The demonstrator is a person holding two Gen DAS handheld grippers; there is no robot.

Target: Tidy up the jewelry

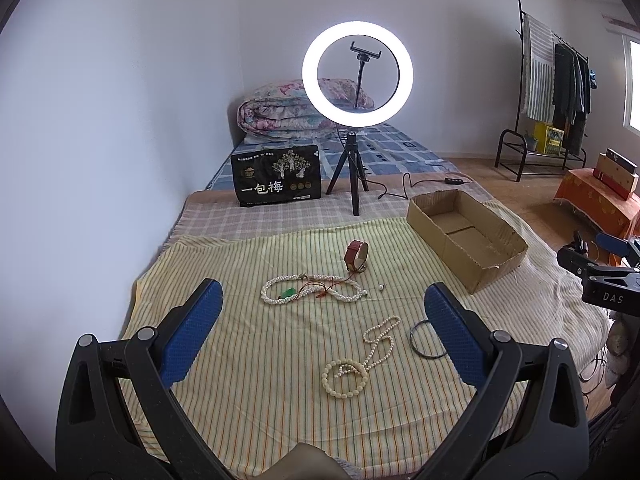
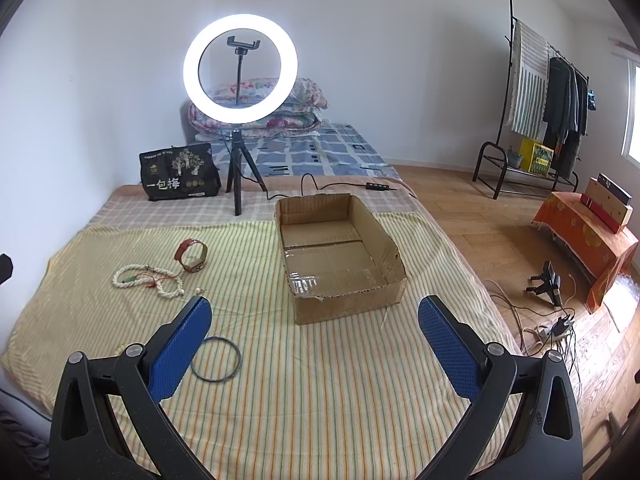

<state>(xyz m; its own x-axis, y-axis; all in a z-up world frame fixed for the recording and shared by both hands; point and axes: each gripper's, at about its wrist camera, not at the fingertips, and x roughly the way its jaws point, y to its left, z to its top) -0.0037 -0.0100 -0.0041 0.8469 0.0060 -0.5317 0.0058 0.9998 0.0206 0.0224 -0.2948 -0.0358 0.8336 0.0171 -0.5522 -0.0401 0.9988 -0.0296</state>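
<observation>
On striped cloth (image 1: pixel 260 360): jewelry left, cardboard box (image 2: pixel 340 304) right edge, both tongs spread

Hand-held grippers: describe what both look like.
The left hand-held gripper and right hand-held gripper match: black plastic clamp-style frames with silver pivot rivets, each carrying two fingers faced with blue, finely textured pads. In the left wrist view, the right one's black body bears white lettering "DAS". No sleeves or cables show.

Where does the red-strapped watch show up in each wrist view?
Left wrist view: the watch stands on edge at centre, just beyond the twisted bead necklace on the striped cloth.
Right wrist view: the watch sits left of centre, well left of the cardboard box.
Shared landmark: the lit ring light behind it.
</observation>
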